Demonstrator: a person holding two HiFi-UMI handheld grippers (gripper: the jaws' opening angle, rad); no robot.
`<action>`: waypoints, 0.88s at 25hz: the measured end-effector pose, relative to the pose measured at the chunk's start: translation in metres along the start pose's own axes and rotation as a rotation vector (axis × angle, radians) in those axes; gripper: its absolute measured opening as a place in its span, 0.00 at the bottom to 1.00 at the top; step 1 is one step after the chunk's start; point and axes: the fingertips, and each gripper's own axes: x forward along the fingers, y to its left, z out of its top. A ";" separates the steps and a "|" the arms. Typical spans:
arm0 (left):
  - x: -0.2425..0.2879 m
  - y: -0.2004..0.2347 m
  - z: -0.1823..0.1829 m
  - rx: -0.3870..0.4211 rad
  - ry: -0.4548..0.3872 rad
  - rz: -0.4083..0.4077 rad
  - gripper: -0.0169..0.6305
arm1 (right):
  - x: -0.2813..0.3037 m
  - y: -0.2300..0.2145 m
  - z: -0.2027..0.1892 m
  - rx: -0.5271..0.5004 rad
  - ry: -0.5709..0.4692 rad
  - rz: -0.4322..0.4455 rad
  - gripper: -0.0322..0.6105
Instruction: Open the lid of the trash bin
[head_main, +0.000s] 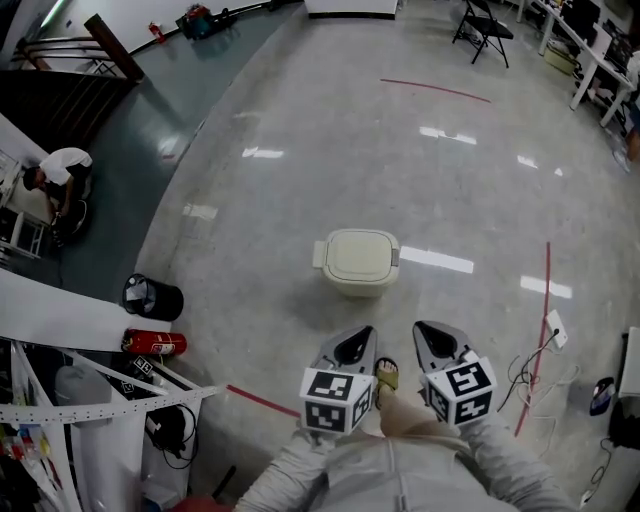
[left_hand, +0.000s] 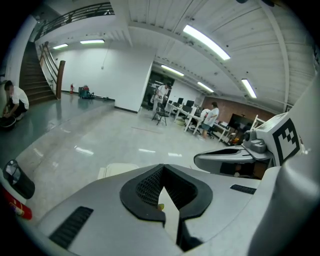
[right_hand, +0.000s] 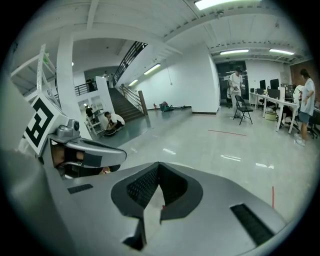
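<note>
A cream trash bin (head_main: 358, 260) stands on the grey floor with its lid down. Both grippers hang close to my body, well short of the bin and above the floor. My left gripper (head_main: 352, 350) is shut with nothing in it, and so is my right gripper (head_main: 437, 343) beside it. In the left gripper view the jaws of the left gripper (left_hand: 165, 192) meet, and the bin's lid (left_hand: 117, 169) peeks out just past them. In the right gripper view the right gripper (right_hand: 155, 192) shows its pads together; the bin is hidden.
A small black bin (head_main: 152, 296) and a red fire extinguisher (head_main: 153, 343) lie left of me by a white shelf (head_main: 60, 310). Cables (head_main: 530, 375) and a red tape line (head_main: 547, 300) run on the right. A person (head_main: 58, 175) crouches far left.
</note>
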 end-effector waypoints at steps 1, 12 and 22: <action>0.009 0.003 0.001 -0.003 0.011 0.004 0.03 | 0.007 -0.007 0.001 0.002 0.009 0.003 0.05; 0.079 0.036 -0.005 -0.054 0.077 0.035 0.03 | 0.081 -0.066 -0.007 0.015 0.081 0.002 0.05; 0.145 0.074 -0.051 -0.095 0.147 0.028 0.03 | 0.153 -0.099 -0.055 0.056 0.154 -0.036 0.05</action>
